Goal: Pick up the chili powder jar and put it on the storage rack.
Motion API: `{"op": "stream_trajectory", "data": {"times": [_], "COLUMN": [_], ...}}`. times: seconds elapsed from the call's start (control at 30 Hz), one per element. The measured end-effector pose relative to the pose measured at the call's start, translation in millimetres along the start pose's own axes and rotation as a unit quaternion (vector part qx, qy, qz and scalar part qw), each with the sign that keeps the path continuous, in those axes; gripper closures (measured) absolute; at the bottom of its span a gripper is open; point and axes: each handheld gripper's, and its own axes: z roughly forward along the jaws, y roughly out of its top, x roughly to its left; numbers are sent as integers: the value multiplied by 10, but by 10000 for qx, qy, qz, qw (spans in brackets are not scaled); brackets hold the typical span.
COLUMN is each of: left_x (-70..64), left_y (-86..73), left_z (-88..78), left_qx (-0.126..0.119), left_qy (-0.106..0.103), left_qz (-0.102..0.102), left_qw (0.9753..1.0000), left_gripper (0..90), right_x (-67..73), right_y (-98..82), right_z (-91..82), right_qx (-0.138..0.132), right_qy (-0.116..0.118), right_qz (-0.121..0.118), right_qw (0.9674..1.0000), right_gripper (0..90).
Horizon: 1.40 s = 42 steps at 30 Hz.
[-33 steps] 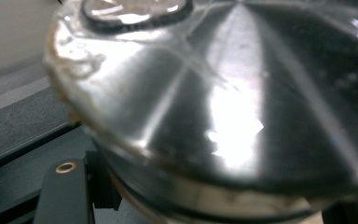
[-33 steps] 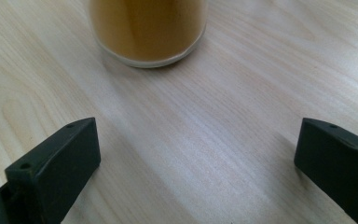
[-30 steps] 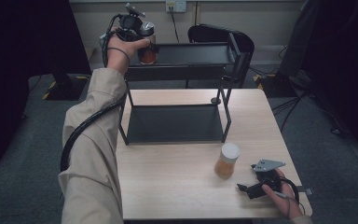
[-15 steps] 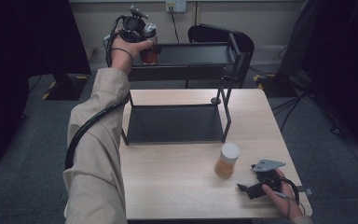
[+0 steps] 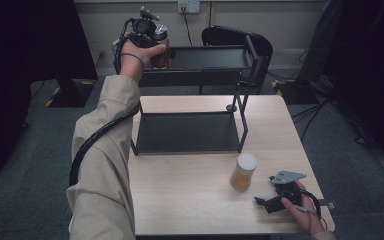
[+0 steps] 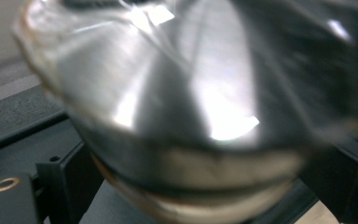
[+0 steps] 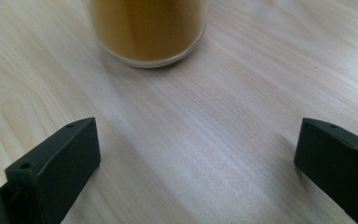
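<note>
At the left end of the black rack's top shelf [image 5: 205, 57], my left gripper [image 5: 155, 45] is shut on a jar [image 5: 161, 59] with amber contents and a silver lid. Up close in the left gripper view, that jar [image 6: 186, 116] is blurred, with a black jaw at each side of it. I cannot tell whether it rests on the shelf. A second jar [image 5: 243, 172], orange with a white lid, stands on the wooden table [image 5: 190, 200]. My right gripper [image 5: 267, 192] lies open just right of it and nearer the front edge. In the right gripper view, my right gripper [image 7: 196, 158] is apart from the orange jar [image 7: 149, 28].
The rack's lower shelf [image 5: 185, 132] sits bare on the table's far half. A black chair [image 5: 230, 35] stands behind the rack. The left sleeve [image 5: 105, 150] and its black cable reach across the table's left side. Grey carpet surrounds the table.
The left hand has shifted slightly at the top shelf's left end, still holding the jar. The right gripper and the orange jar have not moved.
</note>
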Motion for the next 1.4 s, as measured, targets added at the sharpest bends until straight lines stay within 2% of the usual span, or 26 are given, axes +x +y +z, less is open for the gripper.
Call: {"op": "stream_trajectory", "data": {"times": [0.07,0.2,0.4,0.77,1.4], "left_x": [-35,-69,-94,-142,-250], "left_y": [-24,-67,-198,-395,-707], "left_z": [-46,-129,-226,-278,-317], "left_qx": [-55,-71,-189,-178,-190], "left_qy": [68,26,-23,-99,-293], "left_qz": [-24,-34,-111,-124,32], "left_qw": [10000,10000,9998,9997,9994], "left_gripper": [45,11,12,26,25], "right_x": [0,1,0,2,7], "right_y": [0,-1,-2,-3,-4], "right_z": [0,0,1,0,-2], "right_qx": [-1,-2,-6,-6,-5], "right_qy": [0,-1,-2,-9,-15], "right_qz": [-1,0,-7,-10,1], "right_qw": [10000,10000,10000,10000,10000], "right_gripper": [0,0,0,0,0]}}
